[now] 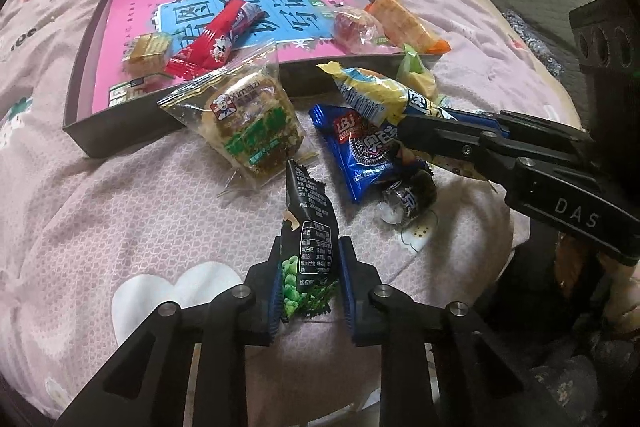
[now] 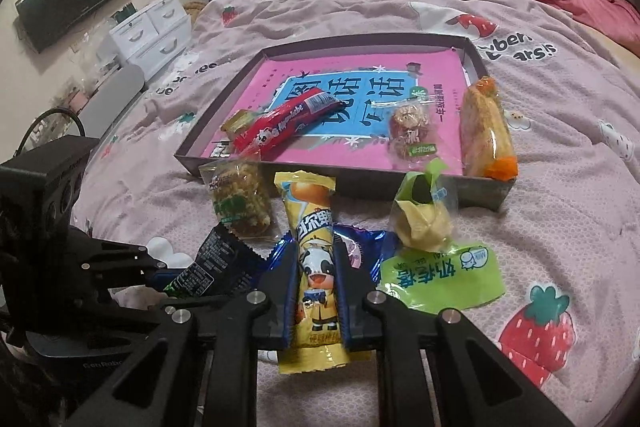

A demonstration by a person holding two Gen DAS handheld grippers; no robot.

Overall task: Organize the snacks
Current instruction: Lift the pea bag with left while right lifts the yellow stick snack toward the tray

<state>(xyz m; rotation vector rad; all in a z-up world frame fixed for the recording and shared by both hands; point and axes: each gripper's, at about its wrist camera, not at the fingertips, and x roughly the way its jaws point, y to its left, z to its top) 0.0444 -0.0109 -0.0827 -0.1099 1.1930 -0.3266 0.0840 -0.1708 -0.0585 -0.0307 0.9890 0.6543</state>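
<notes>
Left hand-held gripper (image 1: 308,283): jaws nearly closed, pads pressing both sides of a black pea-snack packet (image 1: 310,227), held upright above the bed cover (image 1: 120,211). Right hand-held gripper (image 2: 316,291): closed on a yellow cartoon-cow snack stick (image 2: 314,247), lengthwise between the fingers. Shallow dark tray (image 2: 212,135) on the bed holds a red bar (image 2: 284,127), a wrapped sweet (image 2: 408,127) and an orange-ended packet (image 2: 484,131). Blue biscuit packet (image 1: 360,151) and seaweed cake packet (image 1: 248,123) lie on the cover just before the tray.
</notes>
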